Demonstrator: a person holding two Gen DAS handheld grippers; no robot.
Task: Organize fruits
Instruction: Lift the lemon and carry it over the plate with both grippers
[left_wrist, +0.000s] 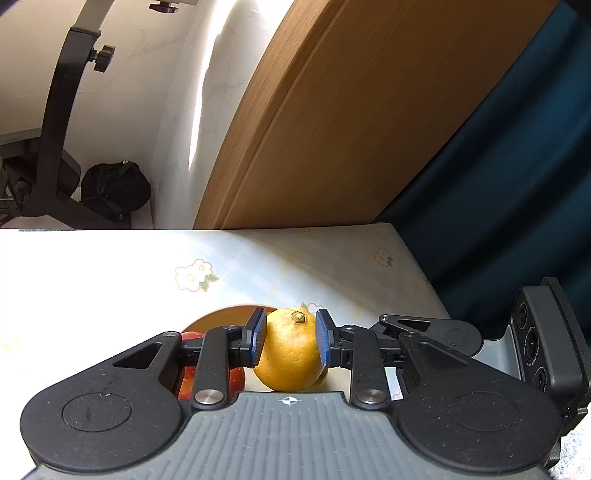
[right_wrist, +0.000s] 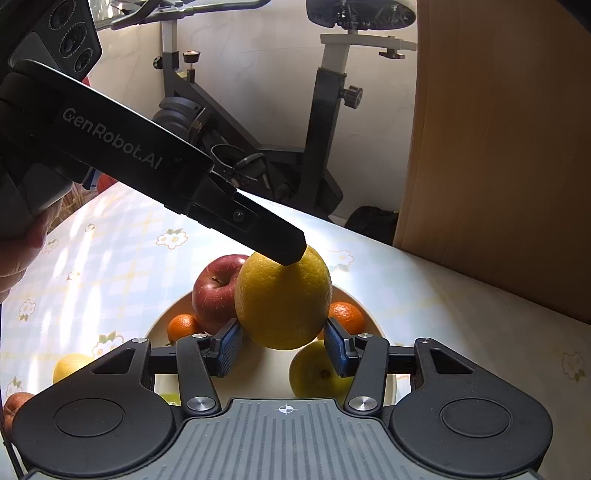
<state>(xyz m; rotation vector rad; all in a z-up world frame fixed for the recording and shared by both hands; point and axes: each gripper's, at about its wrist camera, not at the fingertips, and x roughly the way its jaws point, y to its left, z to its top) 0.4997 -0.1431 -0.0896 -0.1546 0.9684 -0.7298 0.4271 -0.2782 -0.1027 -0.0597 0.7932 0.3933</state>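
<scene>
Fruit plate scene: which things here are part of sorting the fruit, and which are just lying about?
Part of the job:
- large yellow citrus fruit, clamped in the left gripper
- round white plate
- red apple
- two small orange mandarins
- smaller yellow fruit
- right gripper, holding nothing

Just lying about:
- black exercise bike
- black bag on the floor
- wooden panel

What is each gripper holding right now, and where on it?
The left gripper clamps the large round yellow citrus fruit across its sides, stem end up. The right gripper holds nothing; its jaws stand apart.
</scene>
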